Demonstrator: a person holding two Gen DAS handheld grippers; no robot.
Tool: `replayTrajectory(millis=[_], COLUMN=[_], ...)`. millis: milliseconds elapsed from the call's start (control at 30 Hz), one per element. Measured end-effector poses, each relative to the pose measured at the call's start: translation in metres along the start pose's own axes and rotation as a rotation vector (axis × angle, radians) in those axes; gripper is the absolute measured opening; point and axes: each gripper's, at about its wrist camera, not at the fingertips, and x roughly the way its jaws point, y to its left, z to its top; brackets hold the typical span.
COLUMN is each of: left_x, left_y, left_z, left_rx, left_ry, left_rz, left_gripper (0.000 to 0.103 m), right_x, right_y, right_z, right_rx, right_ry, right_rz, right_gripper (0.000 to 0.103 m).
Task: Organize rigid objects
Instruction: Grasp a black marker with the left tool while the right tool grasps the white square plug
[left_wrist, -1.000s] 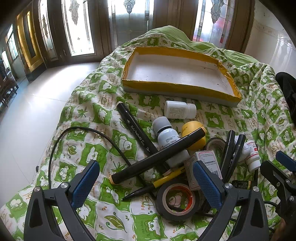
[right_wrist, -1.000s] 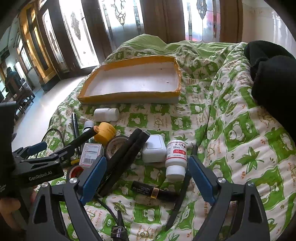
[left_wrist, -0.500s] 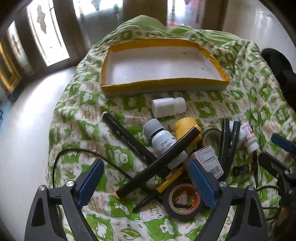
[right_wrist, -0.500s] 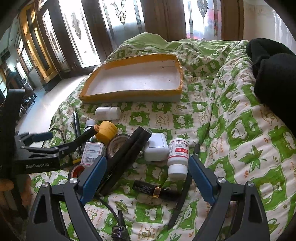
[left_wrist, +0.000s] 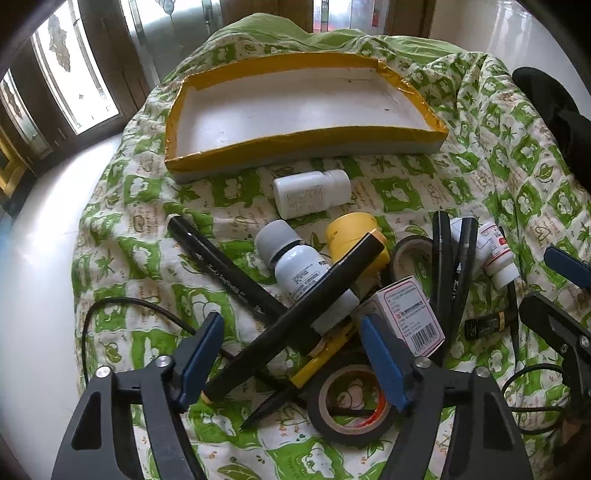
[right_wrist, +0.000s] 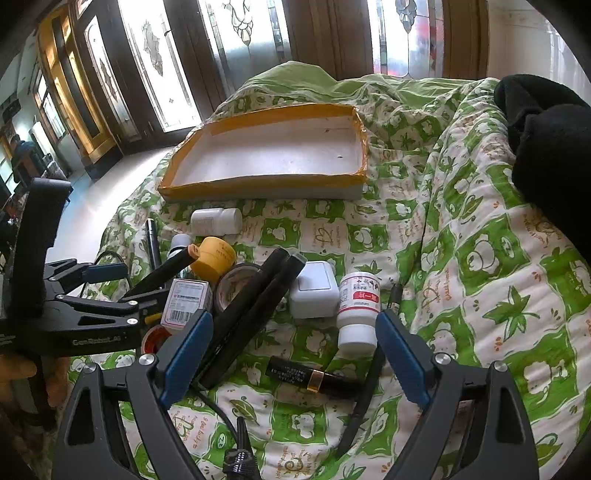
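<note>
The left gripper (left_wrist: 291, 354) is hanging over a pile of small things on the green quilt (left_wrist: 461, 177), and its jaws are closing. Between its blue pads (left_wrist: 380, 354) the long black marker (left_wrist: 295, 317) is lying slantwise, its lower end just beside the left pad; the pads are not pressing on it yet. This marker is resting across the grey-capped bottle (left_wrist: 303, 273), and the yellow pen (left_wrist: 321, 358) is lying under it. The black tape roll (left_wrist: 351, 402) is lying just below the right pad.

The right gripper (right_wrist: 291, 350) is standing wide, holding nothing. Between its fingers the white bottle (right_wrist: 358, 310) and the dark tube (right_wrist: 314, 374) are lying. The yellow-rimmed tray (left_wrist: 258, 147) is sitting further back, well apart from both grippers.
</note>
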Motion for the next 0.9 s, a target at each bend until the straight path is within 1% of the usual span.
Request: replayTrajectory(millis=[100, 200, 233, 267, 300, 367, 467, 533, 600, 633, 667, 733, 767, 900], left_x=[0.004, 0.007, 0.007, 0.008, 0.009, 0.013, 0.009, 0.003, -0.001, -0.002, -0.002, -0.003, -0.004, -0.005], left_y=[0.001, 0.003, 0.002, 0.002, 0.001, -0.002, -0.005, -0.004, -0.001, 0.001, 0.003, 0.005, 0.007, 0.005], left_z=[0.002, 0.003, 0.003, 0.004, 0.004, 0.004, 0.002, 0.001, -0.002, -0.003, -0.004, -0.007, -0.009, -0.016], left_rx=[-0.013, -0.02, -0.02, -0.018, -0.016, -0.007, 0.004, -0.009, -0.032, -0.049, -0.064, -0.093, -0.103, -0.117], left_ry=[0.005, 0.012, 0.013, 0.014, 0.016, 0.035, 0.02, 0.004, 0.0, 0.004, 0.008, 0.015, 0.017, 0.019], left_rz=[-0.008, -0.023, -0.028, -0.039, -0.047, -0.048, -0.073, -0.113, -0.14, -0.157, -0.168, -0.187, -0.192, -0.171], left_gripper=[0.074, 0.068, 0.064, 0.057, 0.052, 0.029, 0.021, 0.021, 0.021, 0.021, 0.021, 0.021, 0.021, 0.021], right_x=[0.0, 0.001, 0.001, 0.0, 0.0, 0.001, -0.002, -0.005, -0.008, -0.008, -0.006, 0.001, 0.006, 0.028], right_y=[0.0, -0.001, -0.001, -0.001, -0.001, -0.006, -0.016, -0.023, -0.029, -0.032, -0.033, -0.037, -0.039, -0.04], right_z=[0.001, 0.001, 0.001, 0.001, 0.002, 0.005, 0.016, 0.027, 0.039, 0.046, 0.049, 0.054, 0.055, 0.048], right_rx=[0.0, 0.003, 0.005, 0.007, 0.01, 0.029, 0.067, 0.075, 0.064, 0.057, 0.046, 0.03, 0.024, -0.025], right_ry=[-0.001, 0.002, 0.004, 0.005, 0.007, 0.016, 0.037, 0.045, 0.043, 0.053, 0.071, 0.117, 0.144, 0.249], right_rz=[0.001, 0.002, 0.004, 0.006, 0.009, 0.025, 0.048, 0.044, 0.014, 0.004, -0.001, 0.001, 0.001, 0.001], right_gripper=[0.09, 0.09, 0.09, 0.09, 0.09, 0.09, 0.09, 0.09, 0.089, 0.087, 0.083, 0.07, 0.067, 0.064])
